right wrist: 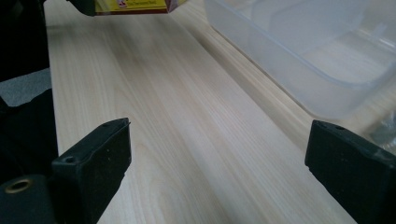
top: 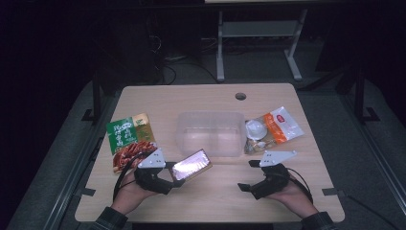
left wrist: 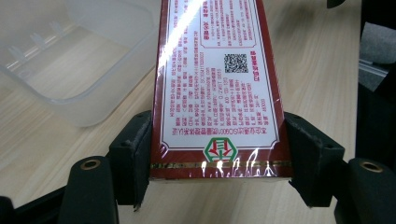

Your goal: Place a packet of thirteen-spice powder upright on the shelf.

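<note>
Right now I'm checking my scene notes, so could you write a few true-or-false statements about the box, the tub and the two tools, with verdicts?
1. The left tool is shut on the box. True.
2. The box lies inside the tub. False: it is held in front of the tub, outside it.
3. The right tool holds a packet. False: its jaws stand open with bare table between them.
4. The tub has nothing in it. True.
5. The green packet lies right of the tub. False: it lies to the left; the orange-and-white packet is on the right.
</note>
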Motion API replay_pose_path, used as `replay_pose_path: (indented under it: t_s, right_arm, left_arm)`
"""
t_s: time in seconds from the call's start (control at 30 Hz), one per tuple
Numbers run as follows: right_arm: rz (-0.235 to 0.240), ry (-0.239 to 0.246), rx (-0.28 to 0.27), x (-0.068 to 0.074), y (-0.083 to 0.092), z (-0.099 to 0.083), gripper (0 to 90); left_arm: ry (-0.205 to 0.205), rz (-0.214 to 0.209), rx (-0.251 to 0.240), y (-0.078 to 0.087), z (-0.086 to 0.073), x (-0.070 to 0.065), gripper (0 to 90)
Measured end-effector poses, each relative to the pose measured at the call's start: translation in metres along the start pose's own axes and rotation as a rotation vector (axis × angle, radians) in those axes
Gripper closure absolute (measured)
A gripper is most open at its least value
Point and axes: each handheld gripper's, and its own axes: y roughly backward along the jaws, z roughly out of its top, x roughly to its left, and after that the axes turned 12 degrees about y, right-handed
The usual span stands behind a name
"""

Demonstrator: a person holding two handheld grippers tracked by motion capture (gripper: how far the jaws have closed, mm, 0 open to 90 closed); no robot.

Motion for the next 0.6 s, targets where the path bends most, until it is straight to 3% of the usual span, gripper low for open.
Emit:
replay_pose_path:
  t_s: [0.27, 0.6]
  right_arm:
    - [0.063, 0.062, -0.046, 0.001, -0.008, 0.022, 7.4]
    - [0.129, 0.09, -0.096, 0.003, -0.026, 0.052, 7.5]
  left_arm:
    - [-0.014, -0.013, -0.019, 0.002, 0.002, -0.003, 32.1]
    - [-0.03, -0.015, -0.041, 0.002, 0.004, -0.008, 32.1]
